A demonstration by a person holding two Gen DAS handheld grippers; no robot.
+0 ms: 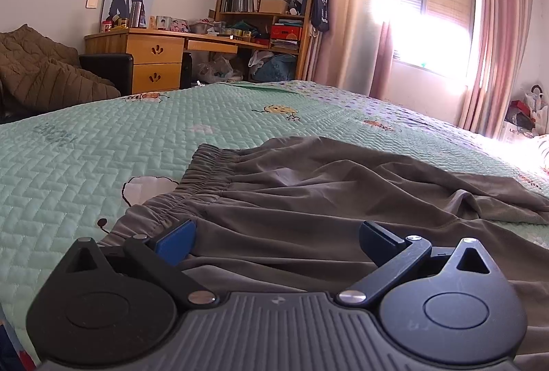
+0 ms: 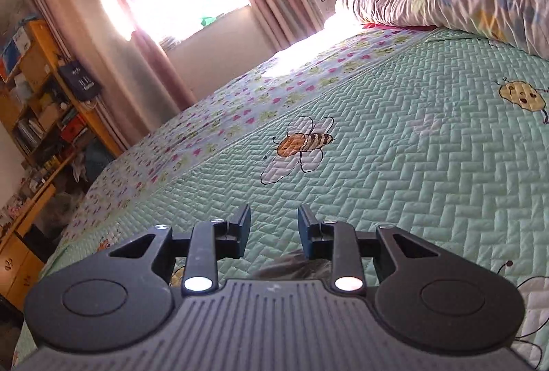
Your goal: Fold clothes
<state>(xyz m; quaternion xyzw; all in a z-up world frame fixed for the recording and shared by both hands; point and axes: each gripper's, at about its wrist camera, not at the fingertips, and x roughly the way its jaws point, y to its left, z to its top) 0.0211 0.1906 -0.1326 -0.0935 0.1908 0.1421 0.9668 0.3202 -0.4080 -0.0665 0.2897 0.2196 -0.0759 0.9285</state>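
**Shorts under left claw, right claw off the cloth**

Directly ahead of the left claw (image 1: 276, 242), at 12 o'clock and running out to 2 o'clock, lie the grey shorts (image 1: 326, 196) on the green quilted bed (image 1: 85, 148). Elastic waistband (image 1: 206, 175) sits at 11 o'clock from that claw, long axis of the garment running from there toward 3 o'clock, legs trailing off to the right edge. Left claw spread wide, pads hovering over fabric near the waistband corner, pinching nothing I can see. Left hand clearly nearer; waistband grab looks like its job.

Right claw (image 2: 273, 233) partly spread, nothing between the pads, aimed over bare quilt toward the bee print (image 2: 302, 144). Only a sliver of the grey cloth (image 2: 291, 268) shows below it at 6 o'clock, so the shorts lie under and behind it.

Shorts look thin, soft, crumpled with ridges across the middle, not yet flat or folded. Likely needs smoothing first.
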